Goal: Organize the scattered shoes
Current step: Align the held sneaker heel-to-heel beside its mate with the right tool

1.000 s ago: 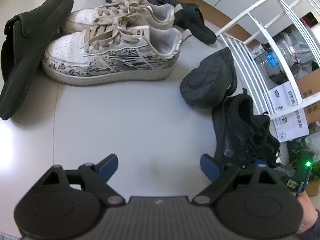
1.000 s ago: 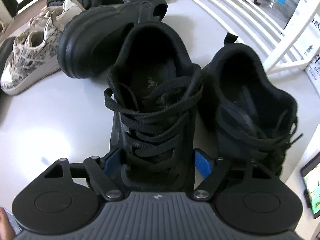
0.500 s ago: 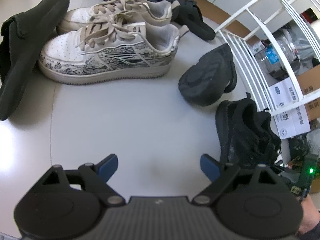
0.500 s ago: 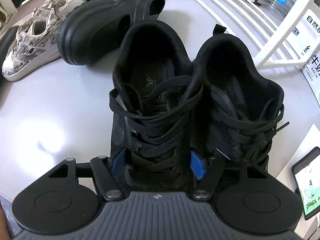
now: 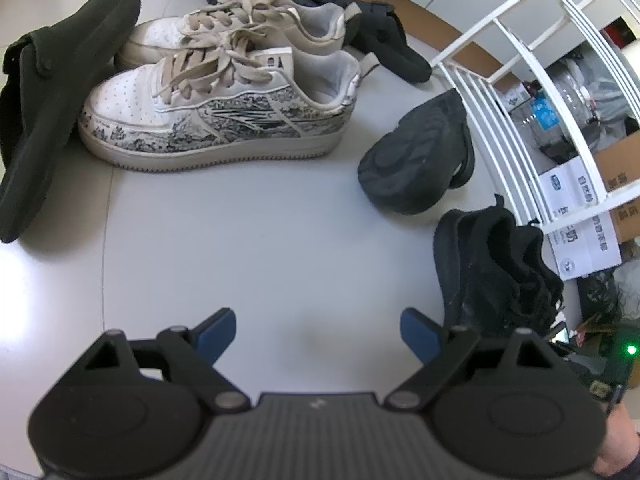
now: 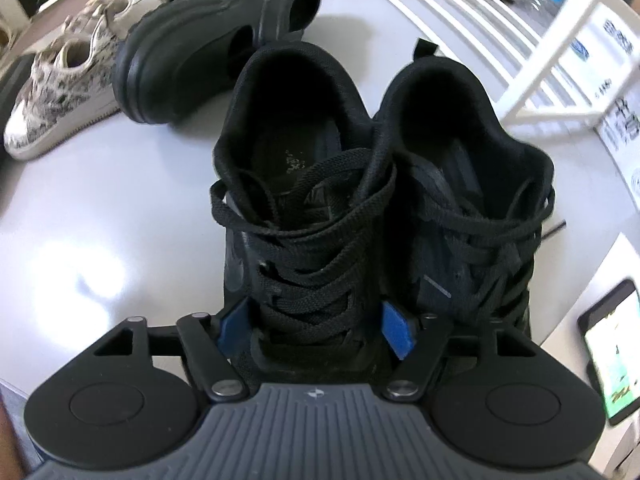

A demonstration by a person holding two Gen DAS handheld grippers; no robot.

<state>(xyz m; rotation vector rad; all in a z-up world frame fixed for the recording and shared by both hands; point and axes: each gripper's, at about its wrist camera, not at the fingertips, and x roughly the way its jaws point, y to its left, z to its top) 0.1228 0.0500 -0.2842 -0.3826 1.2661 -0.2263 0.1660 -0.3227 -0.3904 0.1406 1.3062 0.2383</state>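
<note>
Black laces fill the right wrist view: the right gripper [image 6: 316,330] straddles the toe end of a black sneaker [image 6: 304,216], blue fingers [image 6: 396,330] on either flank, and the jaws are opening, the shoe between them. On the right side there is a sliver of gap between pad and shoe; on the left I cannot tell. Its twin, the second black sneaker [image 6: 476,208], stands touching it on the right, heels pointing away from the camera, both upright on the pale floor [image 6: 100,220]. Beyond them a chunky black clog [image 6: 192,52] lies close by the left heel, and a patterned white sneaker [image 6: 60,96] sits further left. A white rack [image 6: 532,60] runs along the upper right.

Over to the left wrist view: the left gripper [image 5: 316,334] hangs over bare floor, fingers [image 5: 216,330] spread wide, nothing between them. Ahead, the pair of white sneakers [image 5: 216,120] stands side by side, toes left. A dark slipper [image 5: 52,92] leans against them on the left; another dark shoe [image 5: 384,40] lies behind. The black clog [image 5: 416,160] rests near the rack [image 5: 500,120], and the black pair [image 5: 492,264] sits at right, just below it.
</note>
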